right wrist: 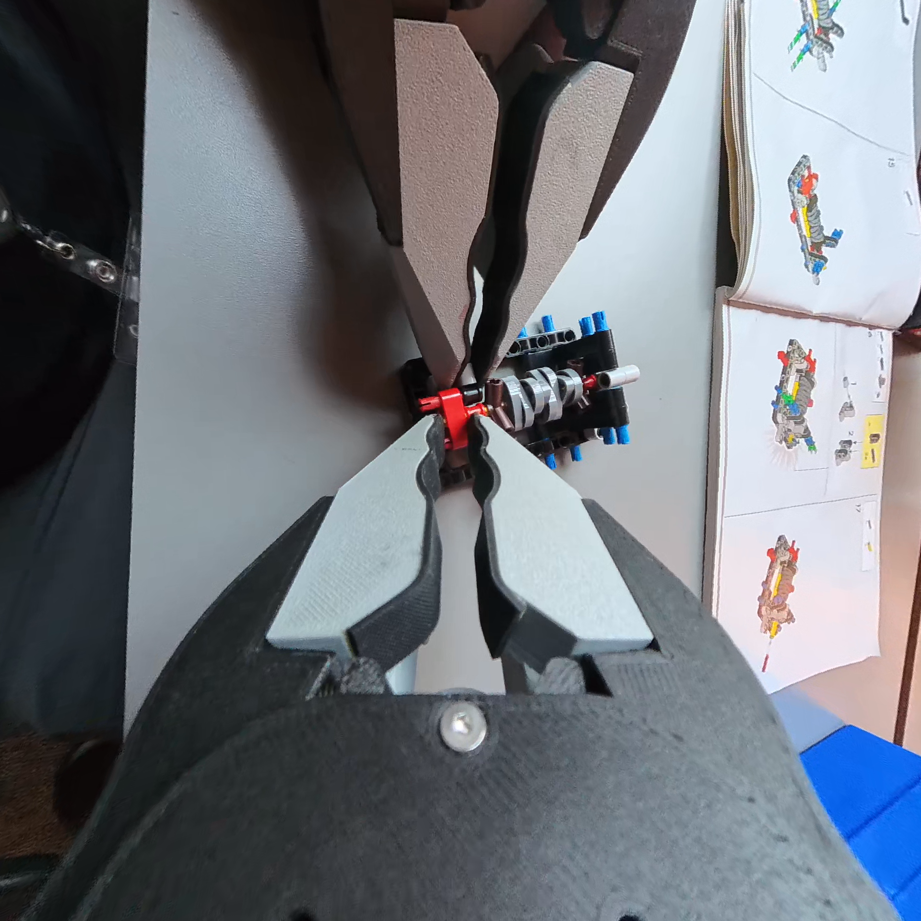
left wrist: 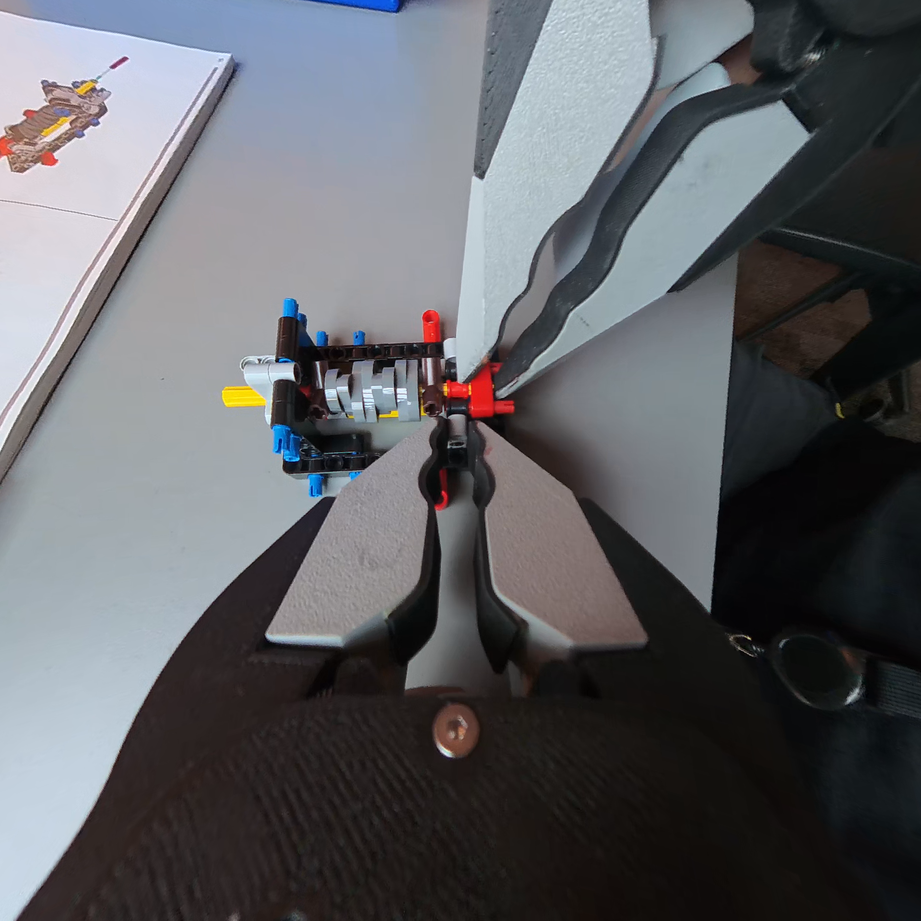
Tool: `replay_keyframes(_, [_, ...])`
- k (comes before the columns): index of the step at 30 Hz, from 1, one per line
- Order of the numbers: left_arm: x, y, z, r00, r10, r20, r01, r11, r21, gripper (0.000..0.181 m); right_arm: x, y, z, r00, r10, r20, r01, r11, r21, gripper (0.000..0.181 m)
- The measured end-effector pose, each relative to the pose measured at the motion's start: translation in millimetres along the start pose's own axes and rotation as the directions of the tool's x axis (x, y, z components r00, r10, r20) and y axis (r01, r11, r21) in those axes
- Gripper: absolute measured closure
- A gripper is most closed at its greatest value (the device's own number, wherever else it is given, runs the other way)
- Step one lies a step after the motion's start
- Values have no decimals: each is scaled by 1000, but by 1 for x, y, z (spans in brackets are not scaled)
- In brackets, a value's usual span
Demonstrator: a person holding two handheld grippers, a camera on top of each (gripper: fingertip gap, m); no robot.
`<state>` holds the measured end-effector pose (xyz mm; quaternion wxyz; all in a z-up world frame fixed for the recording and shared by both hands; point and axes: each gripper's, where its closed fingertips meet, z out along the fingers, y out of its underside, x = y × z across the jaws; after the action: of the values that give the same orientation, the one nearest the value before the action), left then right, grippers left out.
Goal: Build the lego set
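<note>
- Sitting on the grey table (left wrist: 349, 199), the lego model (left wrist: 359, 388) is a small black frame with blue pins sticking out of its sides, a row of grey crank pieces along its middle and a yellow axle (left wrist: 239, 397) poking from one end.
- At the model's other end, a red connector (right wrist: 454, 409) sits on the axle line, with a thin red pin on each side of it.
- The left gripper (left wrist: 456, 438) meets the model at the red connector's end; its two grey fingers with wavy black pads are drawn close together around a narrow black-and-grey piece (left wrist: 457, 438) of the frame, gripping it.
- The right gripper (right wrist: 456, 423) comes at the same end from the opposite side; its fingertips press on either side of the red connector, clamped onto it.
- In each wrist view the other gripper shows across the model, tips meeting almost nose to nose at the red connector.
- An open instruction booklet (right wrist: 807, 448) with coloured build drawings lies on the table beyond the model's yellow-axle end, well apart from it.
- A blue box (right wrist: 872, 797) sits past the booklet, farther still from the model.
- The model lies near the table's edge, with dark clothing beyond that edge on the red connector's side.
</note>
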<state>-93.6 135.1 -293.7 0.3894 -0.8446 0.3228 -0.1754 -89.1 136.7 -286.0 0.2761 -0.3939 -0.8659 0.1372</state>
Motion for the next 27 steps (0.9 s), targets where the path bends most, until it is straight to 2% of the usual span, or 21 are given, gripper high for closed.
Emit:
replay_keyframes(16, [-3,0,-1,999,-33,-11,33,999,7,176,3,0,1,998,-10,62,12,1000,-23,174])
replay_keyframes(27, [-4,0,-2,999,-42,-7,42,999,6,176,3,-1,2,998,-47,48,49,998,-40,174])
